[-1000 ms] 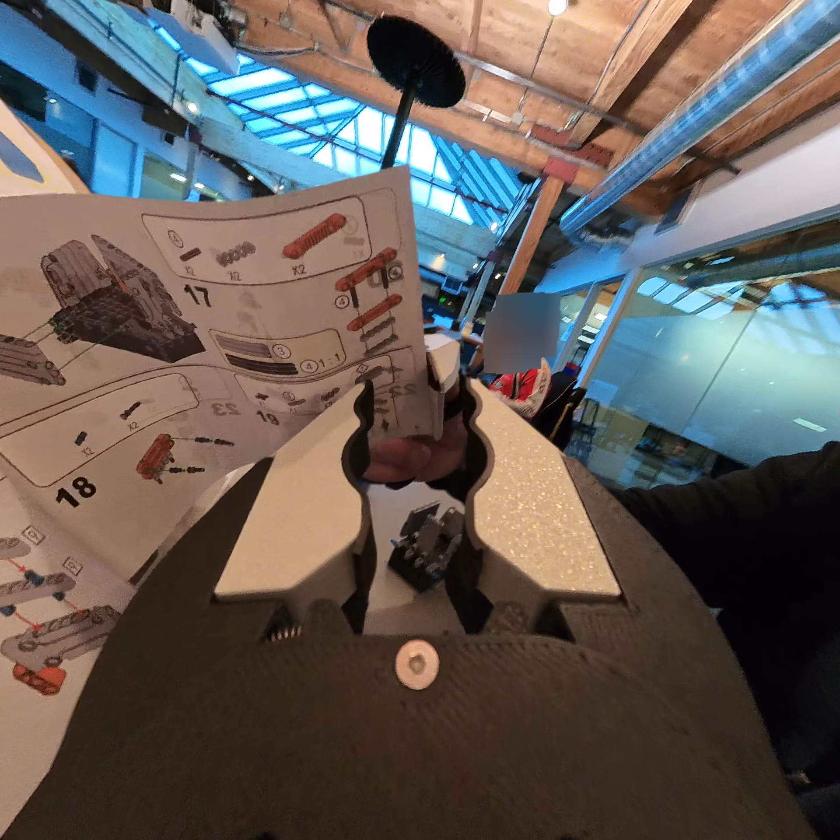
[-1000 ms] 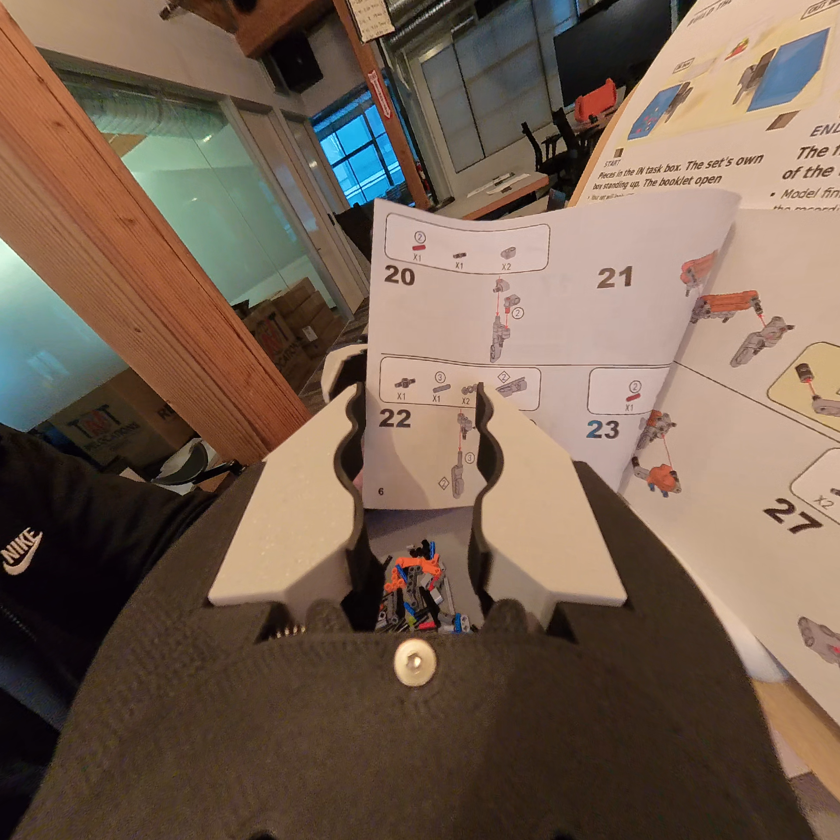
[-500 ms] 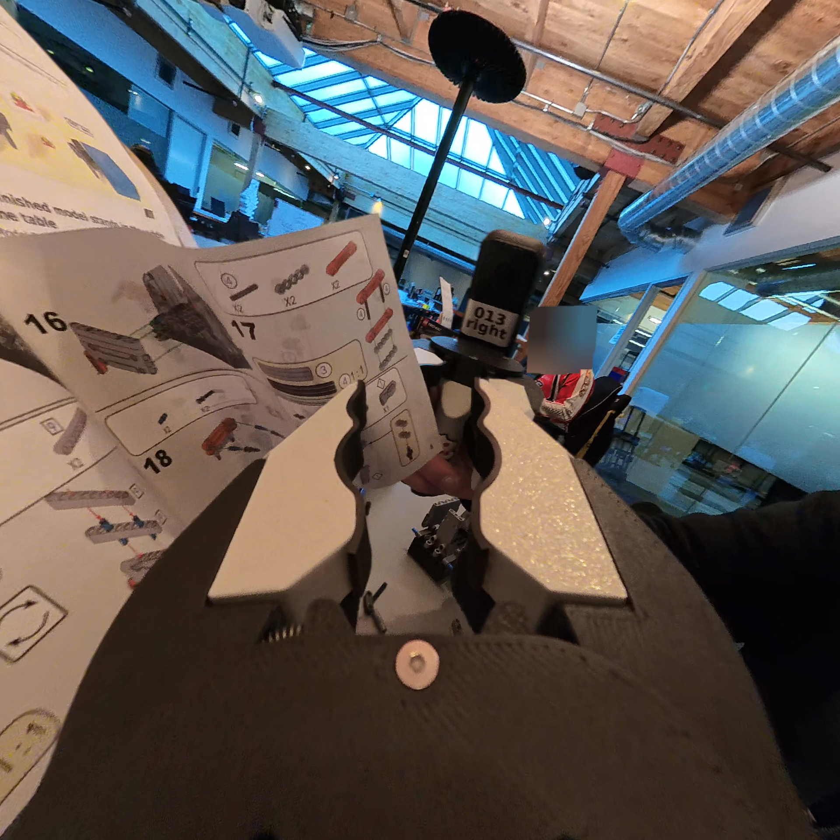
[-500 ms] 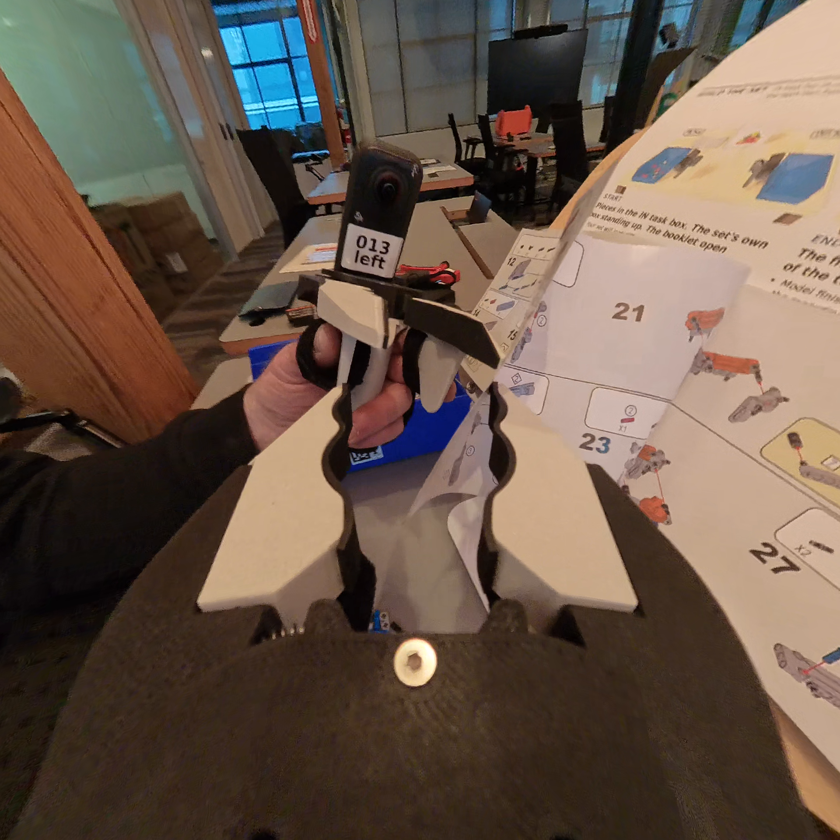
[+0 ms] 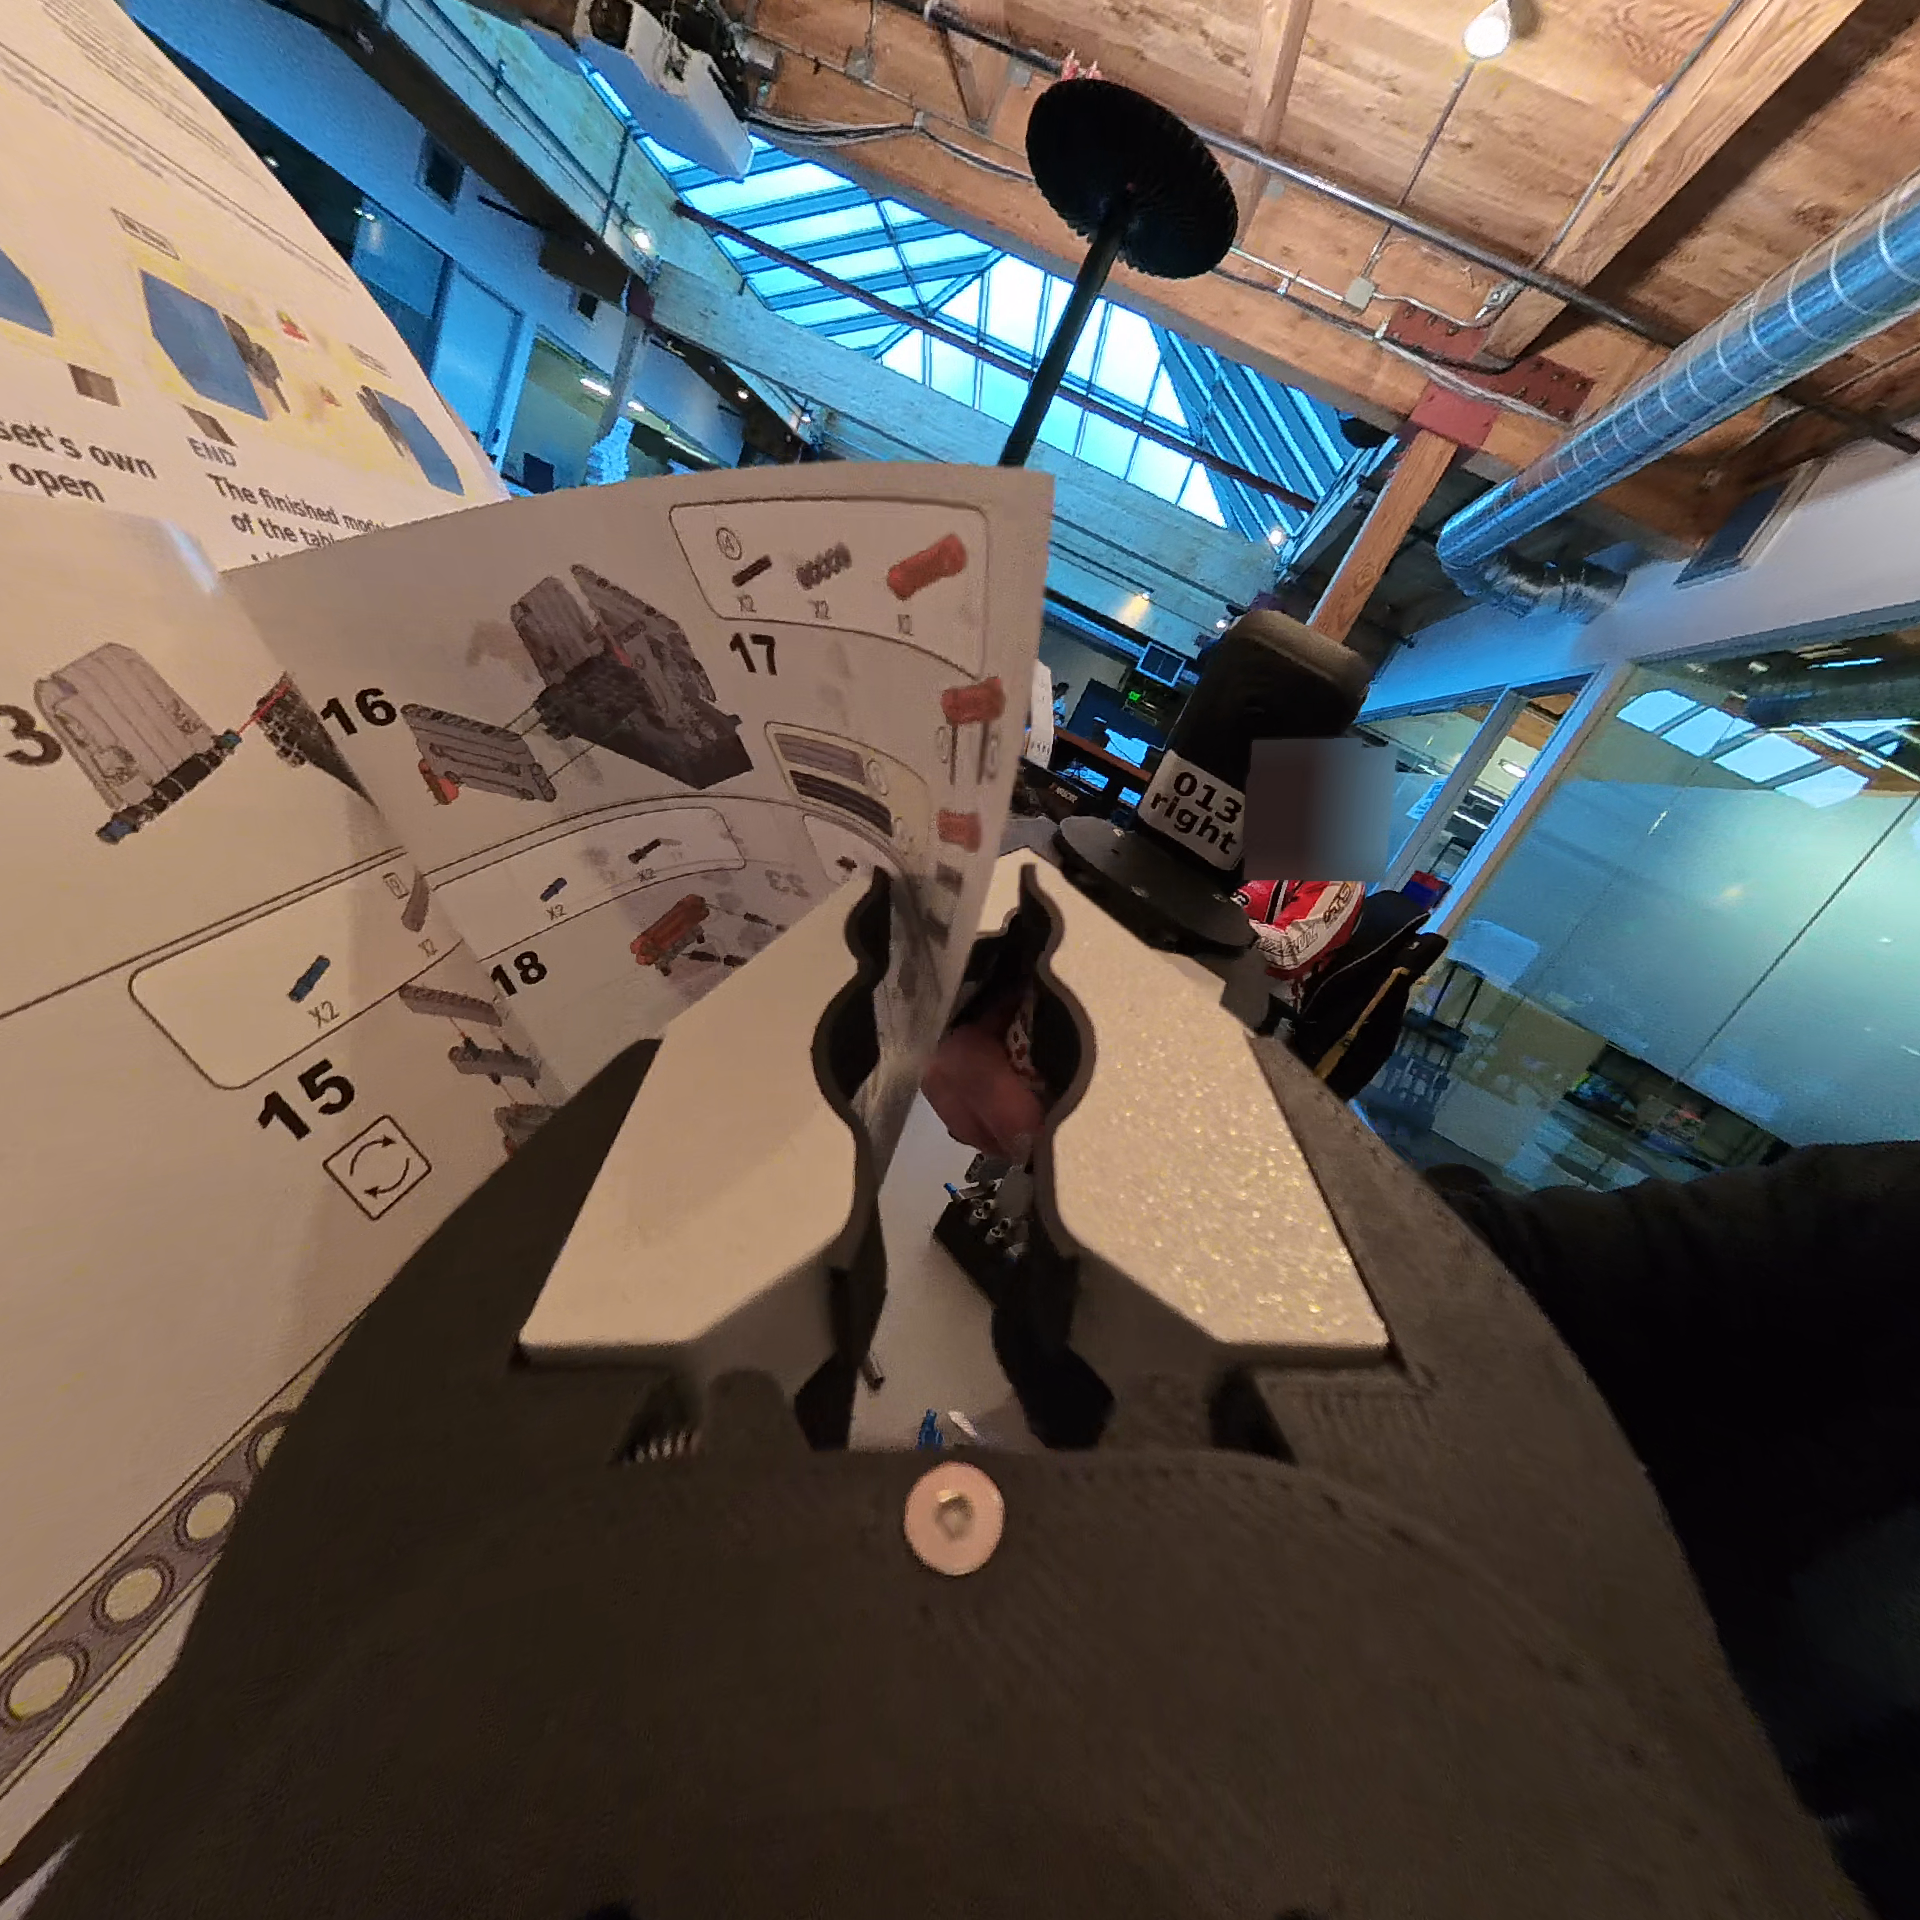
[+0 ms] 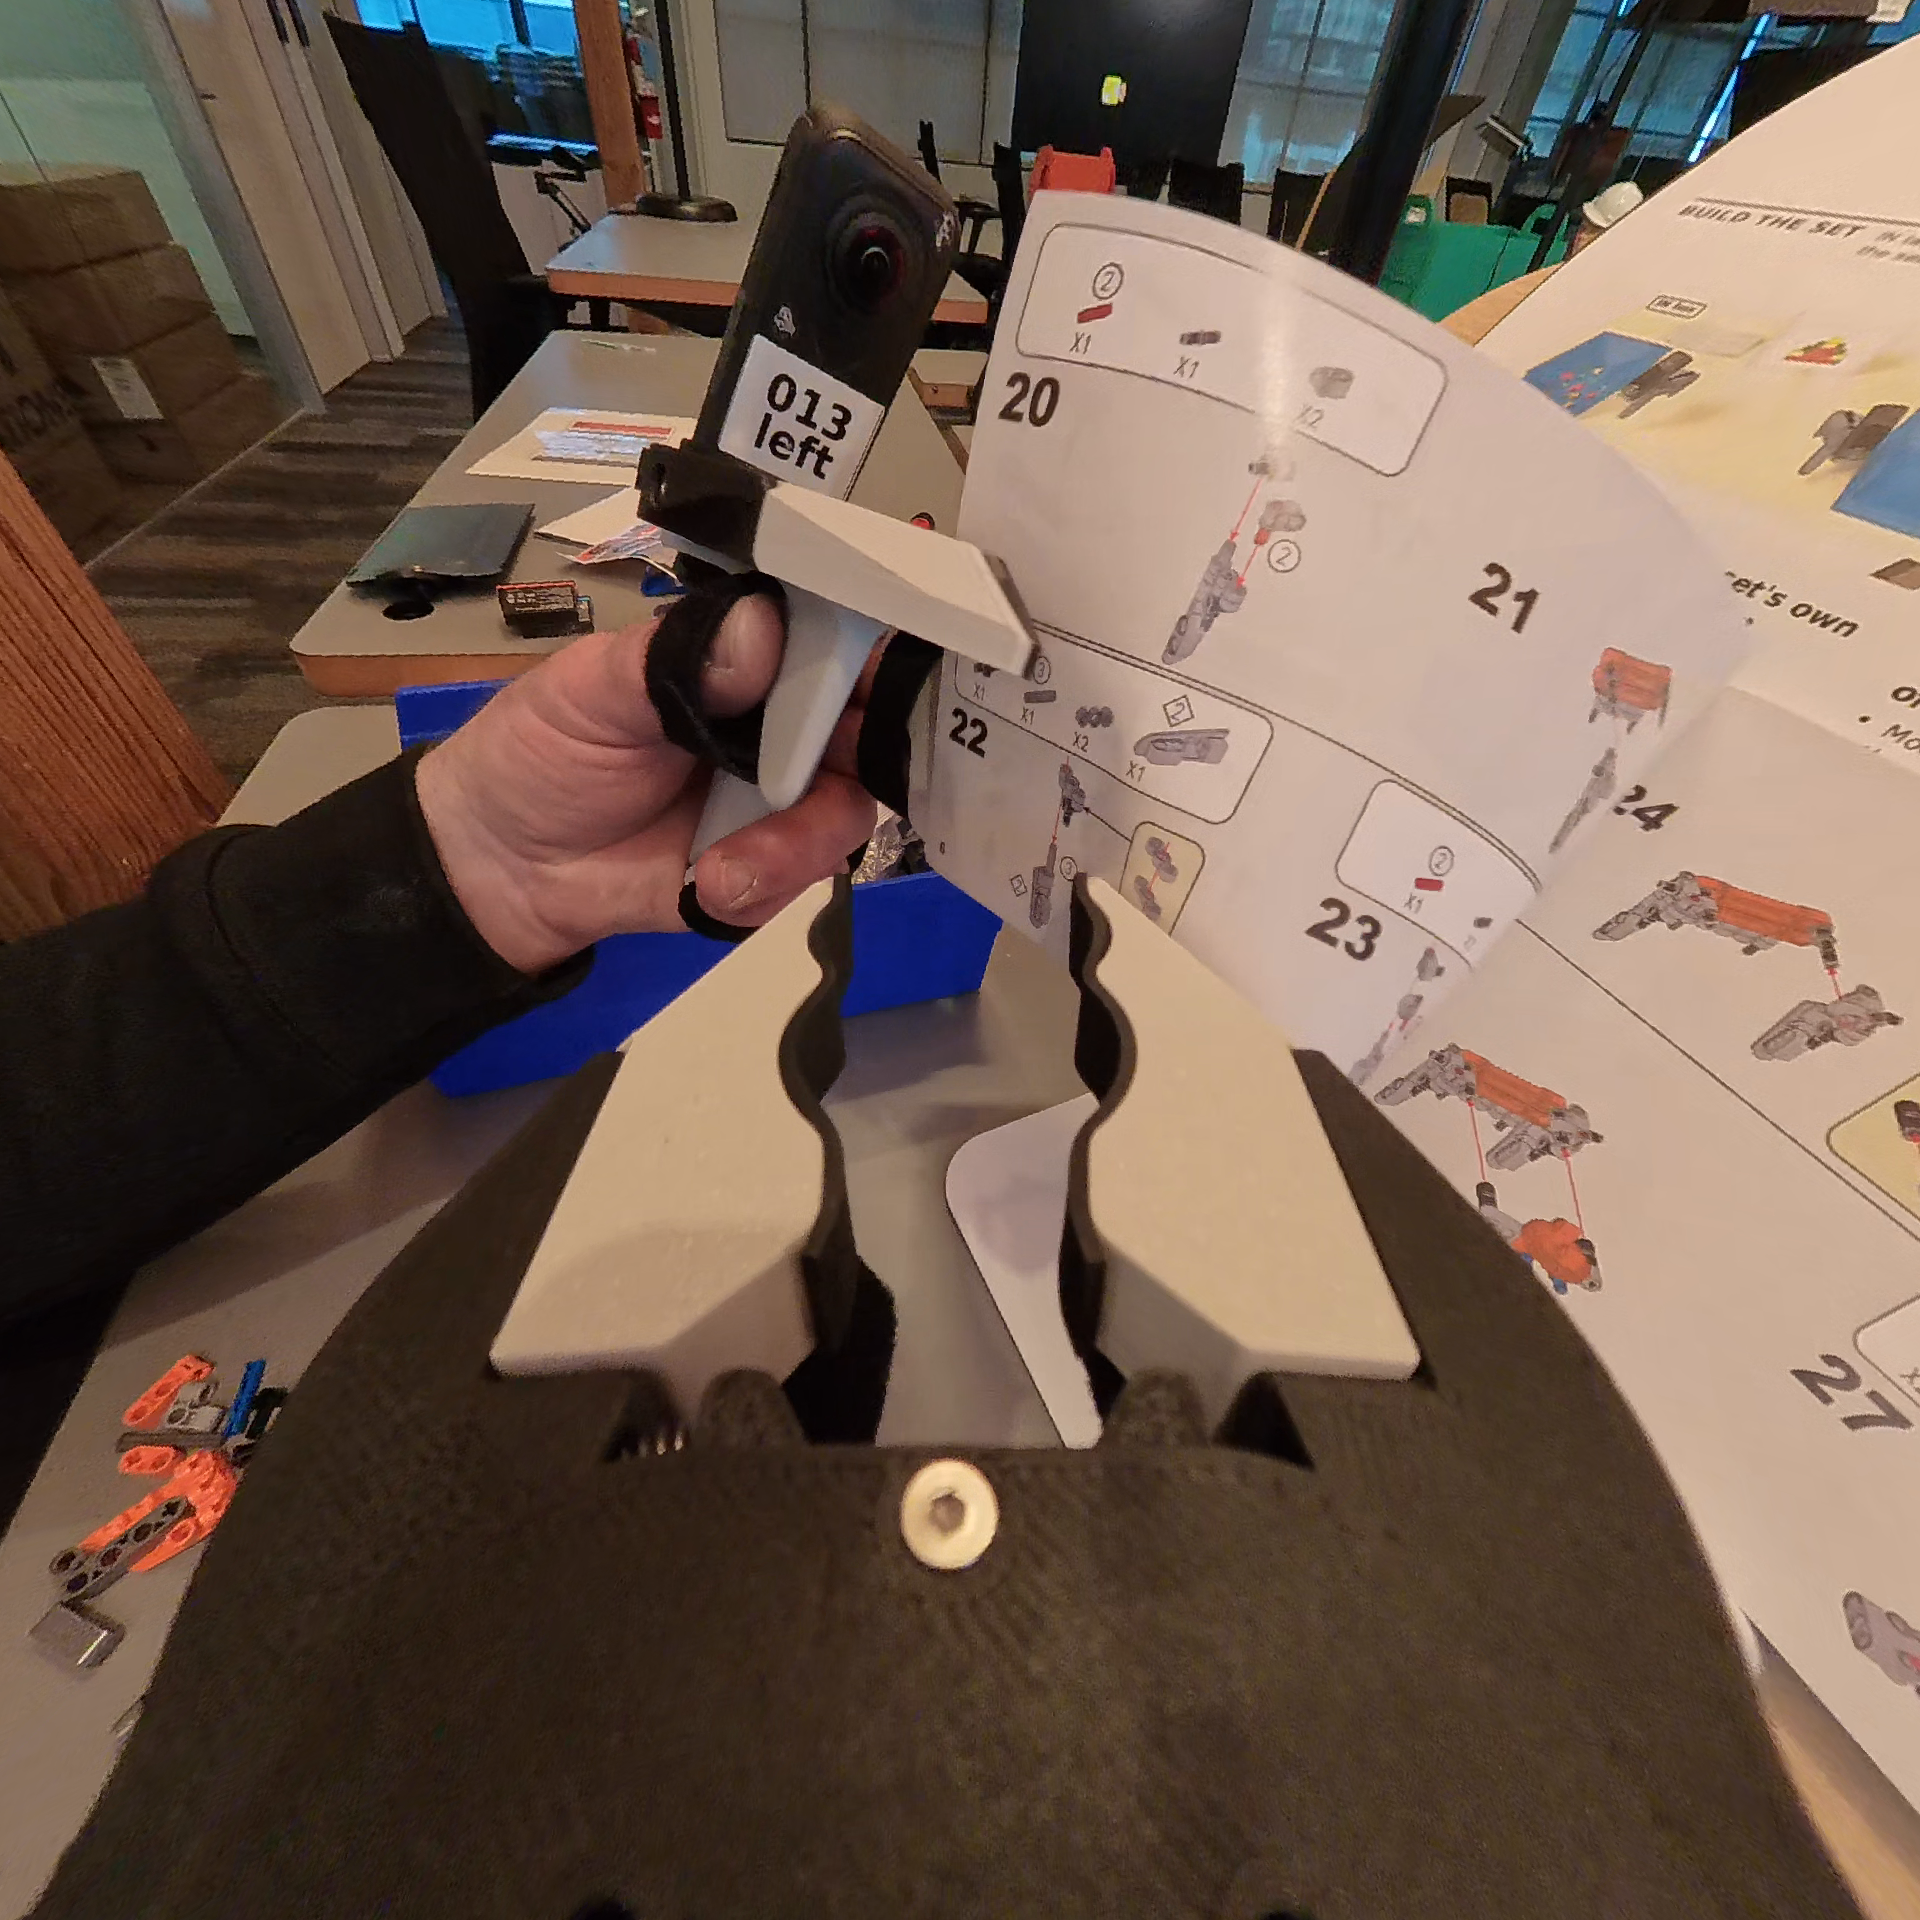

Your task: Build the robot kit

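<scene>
My left gripper (image 5: 951, 894) is shut on the free edge of a white instruction booklet page (image 5: 623, 727) and holds it upright. In the right wrist view the left gripper (image 6: 1013, 623), held by a hand, pinches that page (image 6: 1299, 499) at its left edge. My right gripper (image 6: 956, 904) is open and empty, its right fingertip just below the page's lower corner. The booklet (image 6: 1662, 1039) lies open to the right. The right gripper's camera (image 5: 1236, 748) shows behind the page in the left wrist view.
A blue bin (image 6: 914, 956) stands on the grey table (image 6: 312, 1195) behind my right fingertips. Loose orange and grey building pieces (image 6: 166, 1455) lie at the left. A dark, partly built model (image 5: 987, 1216) sits below my left fingers. A large printed sheet (image 6: 1766, 312) stands behind the booklet.
The page stood at my right fingertips a second ago. My left gripper has come in, shut on its edge and swung it up and left. My right gripper has drawn back, open.
</scene>
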`<control>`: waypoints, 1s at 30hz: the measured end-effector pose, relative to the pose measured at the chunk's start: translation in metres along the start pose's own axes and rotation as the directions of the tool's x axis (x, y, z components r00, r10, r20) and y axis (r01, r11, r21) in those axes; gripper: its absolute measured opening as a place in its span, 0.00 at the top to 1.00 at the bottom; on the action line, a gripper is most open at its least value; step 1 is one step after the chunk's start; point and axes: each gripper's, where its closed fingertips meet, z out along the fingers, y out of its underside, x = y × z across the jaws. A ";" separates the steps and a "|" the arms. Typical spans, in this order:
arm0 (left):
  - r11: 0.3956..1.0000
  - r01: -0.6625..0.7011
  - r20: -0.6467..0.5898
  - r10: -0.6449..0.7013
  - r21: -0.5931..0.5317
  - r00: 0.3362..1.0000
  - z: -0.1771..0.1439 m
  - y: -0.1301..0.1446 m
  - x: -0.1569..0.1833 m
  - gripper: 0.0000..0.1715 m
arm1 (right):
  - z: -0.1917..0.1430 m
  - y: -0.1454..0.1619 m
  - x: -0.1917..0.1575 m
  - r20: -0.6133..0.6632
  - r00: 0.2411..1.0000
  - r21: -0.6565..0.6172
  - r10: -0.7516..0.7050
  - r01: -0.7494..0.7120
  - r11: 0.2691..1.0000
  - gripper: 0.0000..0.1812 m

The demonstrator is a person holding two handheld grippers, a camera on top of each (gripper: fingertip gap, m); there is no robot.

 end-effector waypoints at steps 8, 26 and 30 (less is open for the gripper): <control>0.999 -0.028 0.257 0.036 -0.036 0.966 -0.026 -0.012 -0.017 1.00 | -0.014 -0.004 0.008 -0.054 0.998 -0.011 -0.036 0.036 0.999 0.76; 0.978 -0.064 0.705 0.187 -0.197 0.684 -0.123 -0.012 -0.078 1.00 | -0.011 0.037 0.024 -0.118 0.987 -0.215 -0.105 0.078 0.973 0.75; 0.980 -0.064 0.685 0.176 -0.186 0.707 -0.119 -0.012 -0.075 1.00 | -0.014 0.037 0.022 -0.118 0.986 -0.220 -0.116 0.088 0.971 0.76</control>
